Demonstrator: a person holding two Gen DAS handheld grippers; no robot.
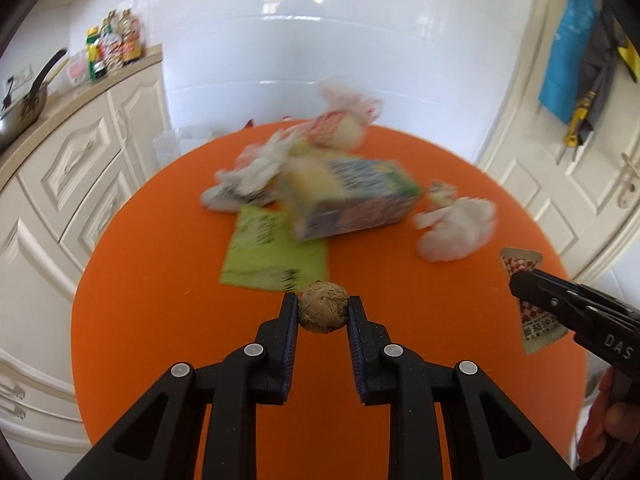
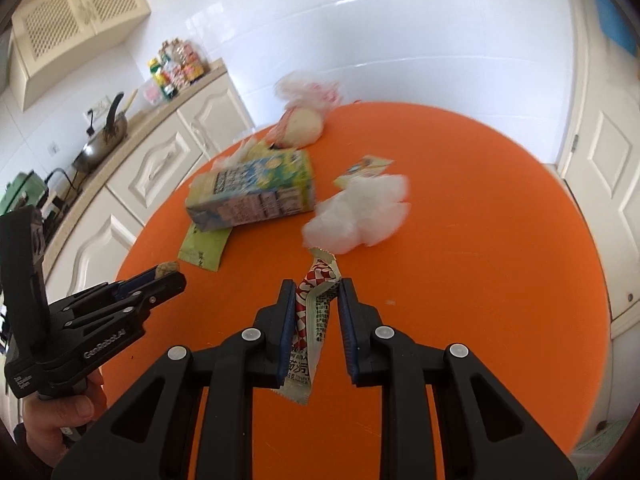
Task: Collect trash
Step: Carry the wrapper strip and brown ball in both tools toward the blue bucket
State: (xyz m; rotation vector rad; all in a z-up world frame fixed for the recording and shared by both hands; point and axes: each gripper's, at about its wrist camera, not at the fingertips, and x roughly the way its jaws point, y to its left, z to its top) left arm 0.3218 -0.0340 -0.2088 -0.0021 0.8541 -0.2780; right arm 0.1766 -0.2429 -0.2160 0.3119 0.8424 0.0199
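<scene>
Pinching a brown crumpled ball (image 1: 323, 307) at its widest pt, the left gripper (image 1: 323, 307) has both pads touching it, above the near part of the orange table (image 1: 160, 320). Ball looks light & dry, prob crushable, so a gentle squeeze should do. Right gripper (image 2: 313, 296) straddles a red-checked sachet (image 2: 310, 320) w/ jaws partly apart; can't tell if it's truly clamped. Sachet looks thin, floppy, slick; best taken mid-length. Carton (image 2: 256, 196), white tissue wad (image 2: 360, 216) & green packet (image 1: 272, 252) lie farther back.

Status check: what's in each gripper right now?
Left gripper shut on brown ball. Right gripper shut on checkered sachet. Carton, tissue left on table.
</scene>
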